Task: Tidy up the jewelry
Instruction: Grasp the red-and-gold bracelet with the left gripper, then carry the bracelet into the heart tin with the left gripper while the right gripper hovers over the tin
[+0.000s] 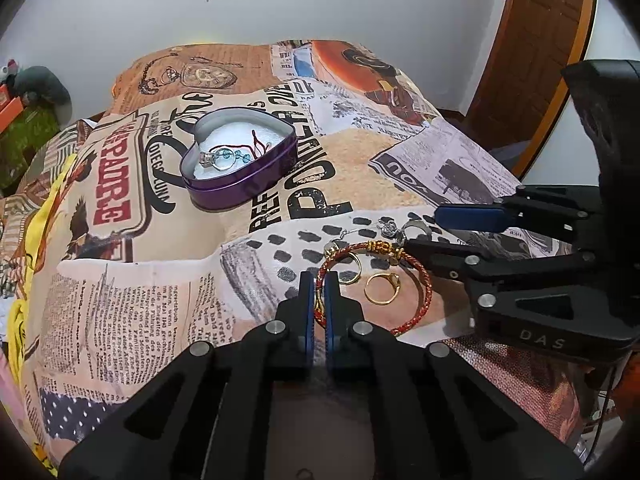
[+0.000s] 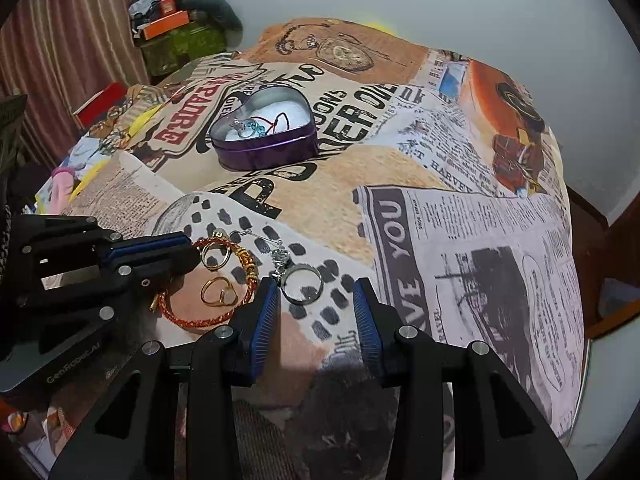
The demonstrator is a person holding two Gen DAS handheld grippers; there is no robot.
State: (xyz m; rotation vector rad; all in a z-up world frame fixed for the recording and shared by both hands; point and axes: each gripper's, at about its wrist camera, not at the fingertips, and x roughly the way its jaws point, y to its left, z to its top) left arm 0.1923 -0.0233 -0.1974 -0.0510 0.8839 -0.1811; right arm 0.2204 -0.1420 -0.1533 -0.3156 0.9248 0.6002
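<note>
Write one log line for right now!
left tongs: shut on red bracelet | right tongs: open around silver ring | heart tin: open

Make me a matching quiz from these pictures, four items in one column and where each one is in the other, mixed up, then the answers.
Items:
1. red bracelet
2. silver ring
3. blue beads
4. gold ring

Places:
A. inside the heart tin
B. between the open right gripper fingers
C. pinched in the left gripper
D. lying within the bracelet's loop

Pairs: 1-C, 2-B, 3-A, 4-D
</note>
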